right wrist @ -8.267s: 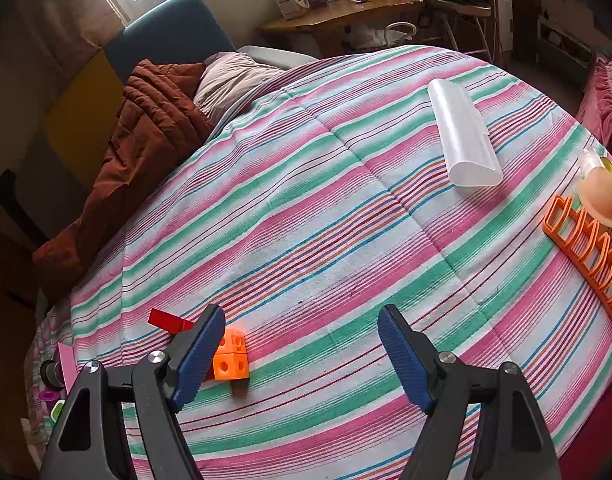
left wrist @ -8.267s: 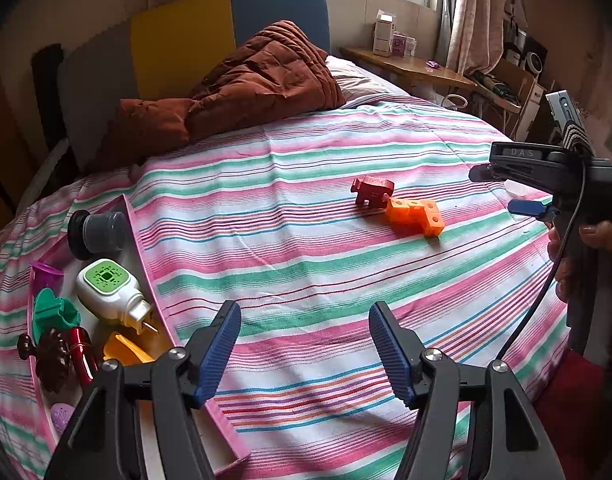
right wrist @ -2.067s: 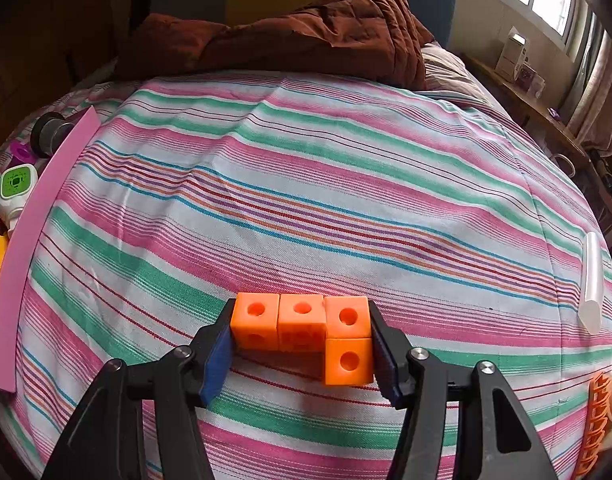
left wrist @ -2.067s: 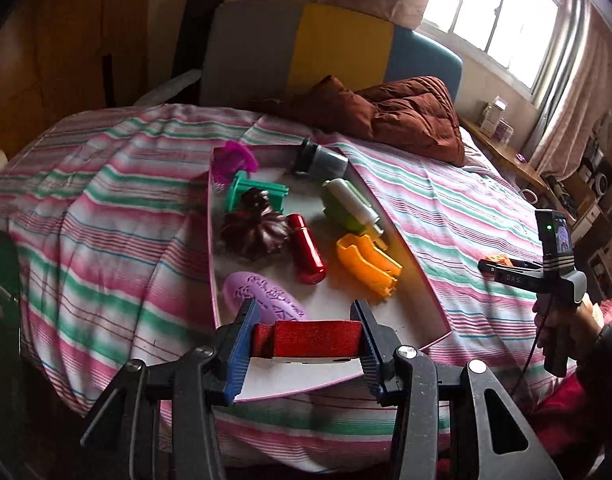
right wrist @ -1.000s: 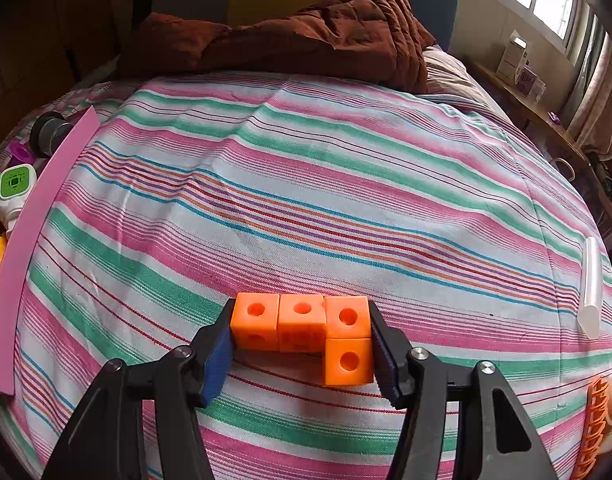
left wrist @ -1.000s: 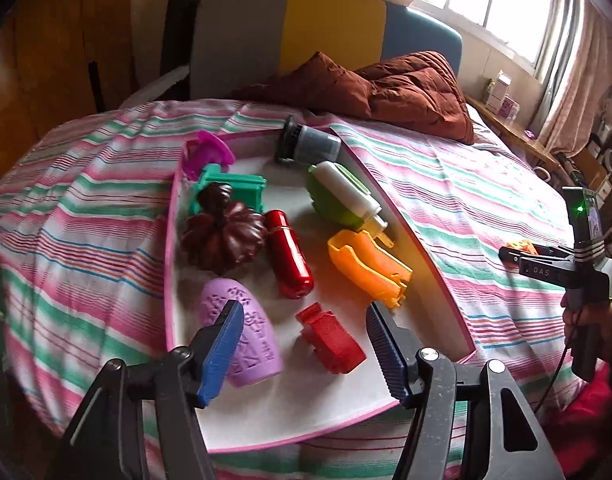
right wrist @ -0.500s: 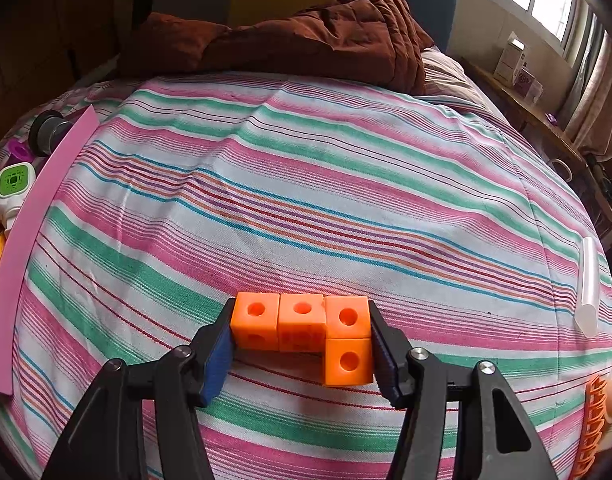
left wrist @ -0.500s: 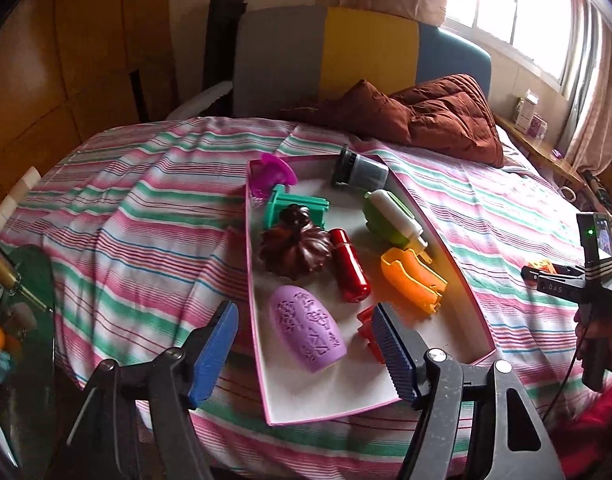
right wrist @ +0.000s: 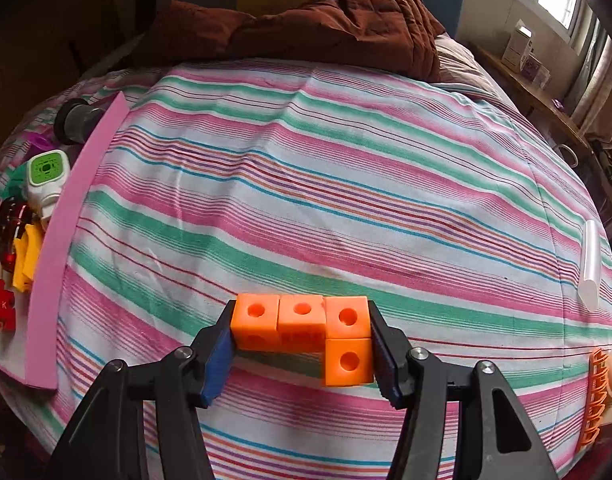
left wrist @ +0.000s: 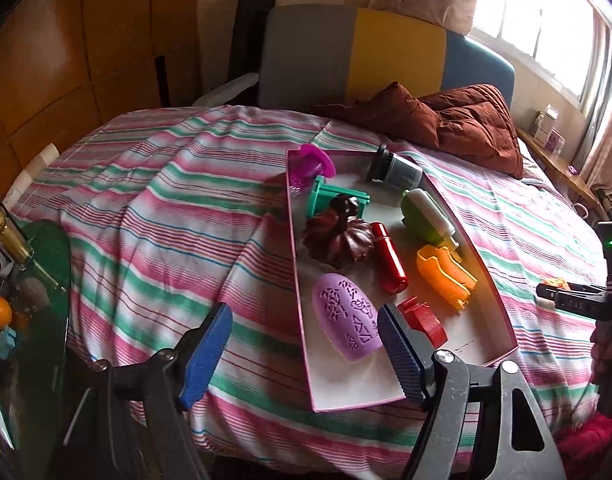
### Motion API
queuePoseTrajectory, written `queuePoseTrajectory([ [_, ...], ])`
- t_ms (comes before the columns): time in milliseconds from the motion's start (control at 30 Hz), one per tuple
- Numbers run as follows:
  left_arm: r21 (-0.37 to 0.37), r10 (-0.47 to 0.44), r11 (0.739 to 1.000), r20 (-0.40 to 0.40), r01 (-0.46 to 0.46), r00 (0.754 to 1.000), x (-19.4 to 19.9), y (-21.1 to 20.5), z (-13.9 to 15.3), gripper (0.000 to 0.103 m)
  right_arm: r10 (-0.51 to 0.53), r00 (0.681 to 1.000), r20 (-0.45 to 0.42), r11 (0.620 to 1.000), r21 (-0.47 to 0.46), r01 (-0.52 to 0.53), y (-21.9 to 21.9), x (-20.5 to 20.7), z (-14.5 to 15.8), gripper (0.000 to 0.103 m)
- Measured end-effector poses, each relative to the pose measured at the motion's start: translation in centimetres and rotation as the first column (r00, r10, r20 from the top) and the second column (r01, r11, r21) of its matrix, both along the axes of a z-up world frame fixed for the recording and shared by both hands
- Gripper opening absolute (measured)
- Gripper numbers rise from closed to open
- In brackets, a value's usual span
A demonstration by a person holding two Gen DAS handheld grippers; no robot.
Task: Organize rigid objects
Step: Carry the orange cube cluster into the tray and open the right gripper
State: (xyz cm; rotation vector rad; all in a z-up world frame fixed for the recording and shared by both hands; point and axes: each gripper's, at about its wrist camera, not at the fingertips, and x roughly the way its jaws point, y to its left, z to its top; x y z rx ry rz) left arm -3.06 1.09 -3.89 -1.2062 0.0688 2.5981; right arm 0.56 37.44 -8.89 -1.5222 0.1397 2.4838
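Note:
A pink-edged tray [left wrist: 501, 322] on the striped bed holds several toys: a lilac egg shape [left wrist: 345, 326], a red block [left wrist: 423, 320], a red cylinder [left wrist: 389, 258], an orange clip [left wrist: 445, 276], a brown pumpkin shape [left wrist: 337, 236]. My left gripper [left wrist: 302, 346] hovers at the tray's near left corner, jaws opening, nothing between them. My right gripper [right wrist: 300, 344] is shut on the orange cube block [right wrist: 306, 326], lifted just above the bedspread. The right gripper also shows at the right edge of the left wrist view, as does the tray's pink wall [right wrist: 62, 232] in the right wrist view.
A brown quilt [right wrist: 313, 20] lies at the bed's head. A clear tube [right wrist: 591, 264] and an orange rack [right wrist: 595, 396] sit at the bed's right edge. A glass side table [left wrist: 22, 300] with small items stands left of the bed.
My left gripper has drawn back and left from the tray, leaving the red block there, and its jaws have spread wider. My right gripper has lifted slightly with the orange cubes.

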Motion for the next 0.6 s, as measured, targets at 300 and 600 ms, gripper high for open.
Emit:
queuePoseTrajectory([
  [300, 0.0, 0.072, 0.997, 0.016, -0.072, 0.997, -0.5, -2.6, -0.6, 0.079, 0.278, 0.936, -0.217, 0.955, -0.046, -0.294, -11.3, -1.2, 6.2, 0.06],
  [600, 0.002, 0.105, 0.995, -0.008, -0.105, 0.994, -0.5, -4.2, -0.5, 0.092, 0.444, 0.877, -0.184, 0.888, -0.041, -0.458, -20.7, -5.9, 4.2, 0.06],
])
